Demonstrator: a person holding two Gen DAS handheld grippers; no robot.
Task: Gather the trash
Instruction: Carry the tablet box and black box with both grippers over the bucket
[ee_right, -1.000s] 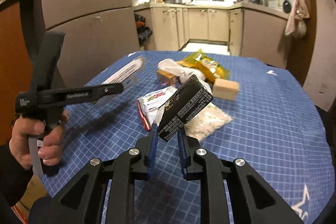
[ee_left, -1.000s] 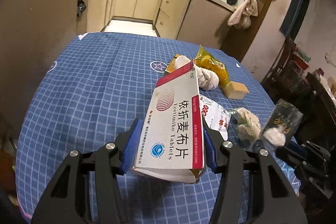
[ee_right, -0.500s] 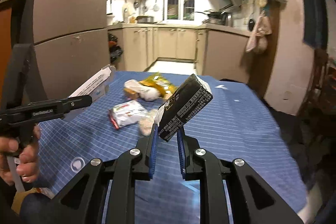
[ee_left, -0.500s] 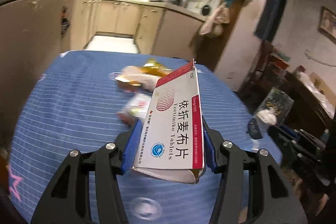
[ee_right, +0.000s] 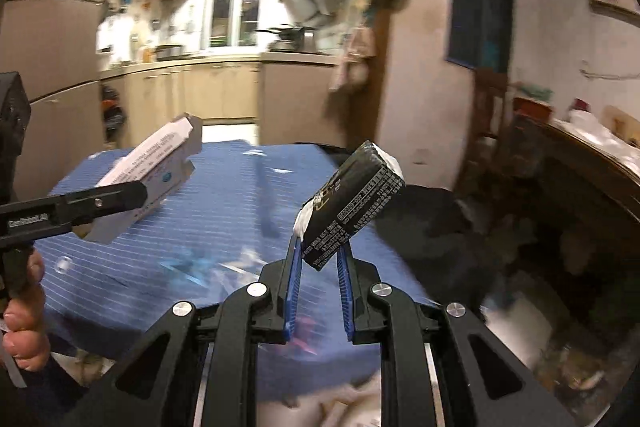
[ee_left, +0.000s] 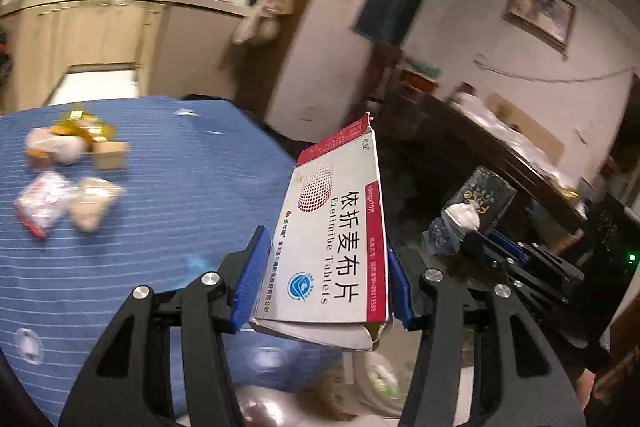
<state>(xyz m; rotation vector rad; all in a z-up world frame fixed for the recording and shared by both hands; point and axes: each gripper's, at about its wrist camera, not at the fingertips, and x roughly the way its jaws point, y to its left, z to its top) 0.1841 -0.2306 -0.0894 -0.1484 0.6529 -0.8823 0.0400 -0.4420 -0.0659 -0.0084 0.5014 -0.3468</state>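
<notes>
My left gripper [ee_left: 324,259] is shut on a white and red tablet box [ee_left: 336,239] and holds it in the air past the right edge of the blue checked table [ee_left: 168,211]. The box also shows in the right wrist view [ee_right: 152,171]. My right gripper [ee_right: 318,259] is shut on a small black carton [ee_right: 352,203] with a white end, also in the air over the table's edge. The carton shows in the left wrist view [ee_left: 476,207]. Several wrappers [ee_left: 68,203] and a yellow bag [ee_left: 86,127] lie on the table.
A small tan block [ee_left: 112,155] sits by the yellow bag. A white bag or bin opening [ee_left: 380,383] lies low beside the table, blurred. A dark wooden sideboard [ee_left: 500,163] with clutter stands to the right. Kitchen cabinets [ee_right: 224,91] are behind the table.
Both grippers have swung right, away from the table's middle toward its right edge, still holding the box and the carton. The trash pile has slid to the left of the view.
</notes>
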